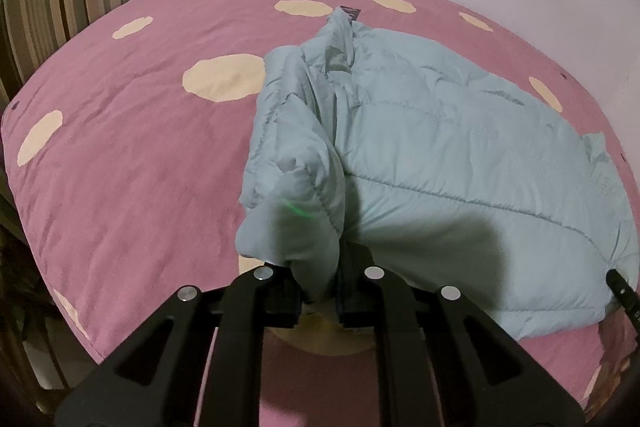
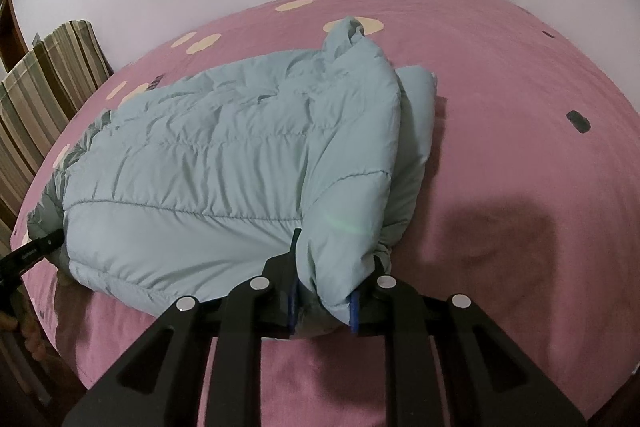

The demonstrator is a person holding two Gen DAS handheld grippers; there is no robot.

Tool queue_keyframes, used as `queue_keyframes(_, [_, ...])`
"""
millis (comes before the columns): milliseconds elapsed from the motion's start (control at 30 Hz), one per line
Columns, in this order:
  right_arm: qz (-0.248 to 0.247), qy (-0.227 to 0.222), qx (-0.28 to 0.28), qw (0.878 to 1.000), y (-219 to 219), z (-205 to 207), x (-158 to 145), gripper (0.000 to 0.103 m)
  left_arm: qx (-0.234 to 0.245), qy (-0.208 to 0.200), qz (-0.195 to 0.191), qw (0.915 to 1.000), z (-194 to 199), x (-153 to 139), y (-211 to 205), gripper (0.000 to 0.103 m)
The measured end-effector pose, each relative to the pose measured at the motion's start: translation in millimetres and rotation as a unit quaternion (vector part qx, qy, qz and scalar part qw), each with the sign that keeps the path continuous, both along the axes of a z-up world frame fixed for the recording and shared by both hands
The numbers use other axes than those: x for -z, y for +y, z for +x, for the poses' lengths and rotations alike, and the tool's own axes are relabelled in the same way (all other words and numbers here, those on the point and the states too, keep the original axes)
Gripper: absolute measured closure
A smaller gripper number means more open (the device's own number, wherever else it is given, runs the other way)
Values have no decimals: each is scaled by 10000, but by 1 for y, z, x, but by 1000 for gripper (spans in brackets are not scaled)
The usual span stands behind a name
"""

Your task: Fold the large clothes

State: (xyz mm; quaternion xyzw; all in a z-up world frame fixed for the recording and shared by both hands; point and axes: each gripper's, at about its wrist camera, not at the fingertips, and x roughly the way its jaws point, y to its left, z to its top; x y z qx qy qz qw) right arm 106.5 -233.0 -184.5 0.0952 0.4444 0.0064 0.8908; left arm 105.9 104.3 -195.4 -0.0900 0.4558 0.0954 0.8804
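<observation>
**On the bed: both near corners pinched, fold in hand**

On the pink bedspread [image 2: 500, 87] lies the pale blue padded jacket [image 2: 208, 163], partly folded, sleeves tucked in along its sides. Our left gripper [image 1: 318, 297] pinches a bunched corner of the near hem; our right gripper [image 2: 322, 309] pinches the other near corner, cloth pressed between its blue pads [image 2: 353, 311]. We judge the next fold carries the hem toward the collar [image 2: 346, 31]. Lift both corners together, level, keep the hem taut, and lay it square so the padding does not slide or bulge.
</observation>
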Motion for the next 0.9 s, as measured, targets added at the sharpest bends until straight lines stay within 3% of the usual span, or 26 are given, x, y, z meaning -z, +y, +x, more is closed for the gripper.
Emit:
queue_keyframes(133, [-32,-3,45,10000,-1,-4,-1,79,7,55,29,10000,-2,-2,1,80])
queue_keyframes(267, [-48,-4,59,10000,-4,-8,-3,78,-11,74,-66,10000,-6,-6,6,61])
queue_keyframes(400, [-46,-14,120,9999,-9,-14,-10,78,31,81,-139,9999,-11,-11,11,50])
queue_keyframes(700, [-165,-222,318,9991,-17,-31,-31,76,149,-116,-120,9997,-32,-43,27,36])
queue_keyframes(900, [-207,-532,86,9983,-2,-29,-44,76,408,-310,-253,9984,-19,-74,39,23])
